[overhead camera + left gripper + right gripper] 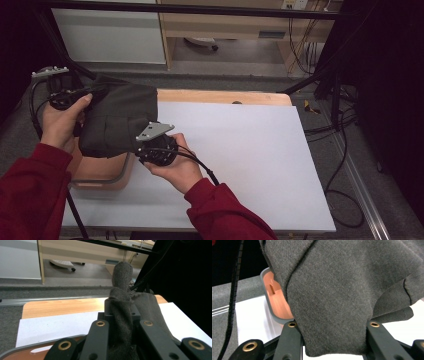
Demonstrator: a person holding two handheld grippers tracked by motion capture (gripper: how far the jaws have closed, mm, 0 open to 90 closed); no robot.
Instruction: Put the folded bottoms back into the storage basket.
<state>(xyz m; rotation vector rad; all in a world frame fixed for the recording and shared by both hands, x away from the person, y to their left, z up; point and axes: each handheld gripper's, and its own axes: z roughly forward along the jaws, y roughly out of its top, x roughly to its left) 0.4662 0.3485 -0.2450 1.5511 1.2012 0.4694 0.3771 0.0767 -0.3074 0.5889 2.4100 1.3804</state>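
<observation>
Dark grey cloth (117,120) hangs over the tray (102,175), grasped by each hand-held gripper, left (75,96) and right (145,145).

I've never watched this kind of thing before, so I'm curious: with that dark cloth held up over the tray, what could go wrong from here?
1. The left gripper pinches just a narrow fold of the dark cloth, so that fold might slip free.
2. The cloth sags between the left and the right gripper, so it may land bunched rather than neat.
3. Its hanging edge is close to the tray rim and could snag or drape over it.
</observation>
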